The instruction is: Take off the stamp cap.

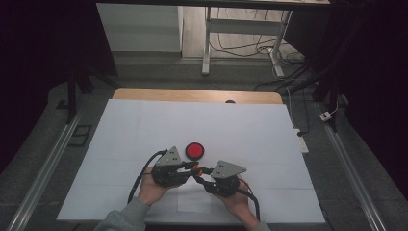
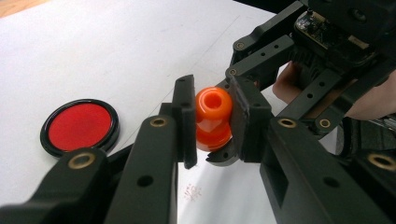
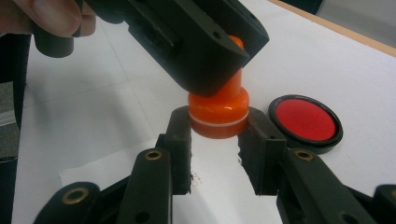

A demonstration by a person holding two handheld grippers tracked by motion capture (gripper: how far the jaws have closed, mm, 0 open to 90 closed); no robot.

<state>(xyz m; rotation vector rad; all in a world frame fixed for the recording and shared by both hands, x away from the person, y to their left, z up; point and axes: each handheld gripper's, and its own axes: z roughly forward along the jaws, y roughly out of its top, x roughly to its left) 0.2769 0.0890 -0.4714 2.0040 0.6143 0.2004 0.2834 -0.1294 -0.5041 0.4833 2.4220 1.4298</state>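
Wide white table sheet (image 1: 144, 125) spread over a wooden tabletop (image 1: 192, 94), whose far edge peeks out beyond the sheet. Grey floor and the legs of a desk frame (image 1: 207, 43) farther back, with loose cables around them.

Near the front edge of the sheet, two hands close together, each with a black gripper: left gripper (image 1: 191, 166) angled rightwards, right gripper (image 1: 196, 179) angled leftwards, tips met over the same spot. Grey three-cornered plate on top of each.

Just beyond the tips, flat on the sheet, a round red pad in a black rim, likely an ink pad (image 1: 195, 150), close to both grippers but not touched.

Between the tips, a small orange stamp (image 2: 213, 117) with a knob-like top and a wider base. In the left gripper view, jaws of the left gripper (image 2: 212, 122) clamped on the stamp's upper knob, a hollow visible in the knob's end. In the right gripper view, jaws of the right gripper (image 3: 218, 135) pressed against both sides of the stamp (image 3: 218, 112) at its wider base, with a pale ring round that base. Stamp held above a white paper slip (image 3: 219, 186) on the sheet, faint marks printed on it; contact with the slip cannot be told.
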